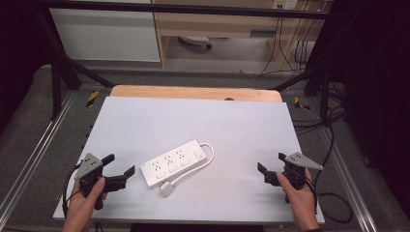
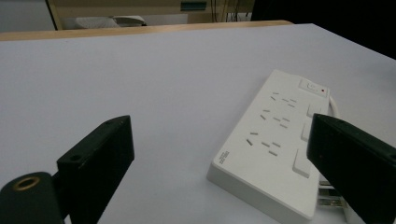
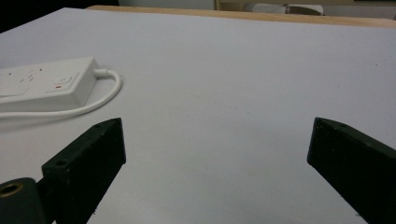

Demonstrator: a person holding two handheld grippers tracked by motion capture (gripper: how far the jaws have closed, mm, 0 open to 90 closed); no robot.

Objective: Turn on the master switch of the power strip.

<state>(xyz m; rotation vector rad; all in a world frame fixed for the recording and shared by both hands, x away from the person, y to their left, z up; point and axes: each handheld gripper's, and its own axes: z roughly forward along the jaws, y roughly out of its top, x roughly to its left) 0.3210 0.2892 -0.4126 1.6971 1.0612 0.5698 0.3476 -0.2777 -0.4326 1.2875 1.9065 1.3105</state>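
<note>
A white power strip (image 1: pixel 174 161) with three socket groups and a switch lies at an angle near the middle of the white table (image 1: pixel 193 125). Its white cable (image 1: pixel 205 162) loops round to a white plug (image 1: pixel 166 189) lying in front of the strip. My left gripper (image 1: pixel 119 165) is held at the front left, open, with nothing between its jaws, just left of the strip (image 2: pixel 275 140). My right gripper (image 1: pixel 270 163) is held at the front right, open and empty, well away from the strip (image 3: pixel 46 86) and its cable (image 3: pixel 105 95).
The white tabletop lies on a wooden board (image 1: pixel 193 92) that shows along the far edge. A black metal frame (image 1: pixel 58 72) surrounds the table. Cables (image 1: pixel 333 145) trail on the floor at the right. Bare table surface lies between the strip and the right gripper.
</note>
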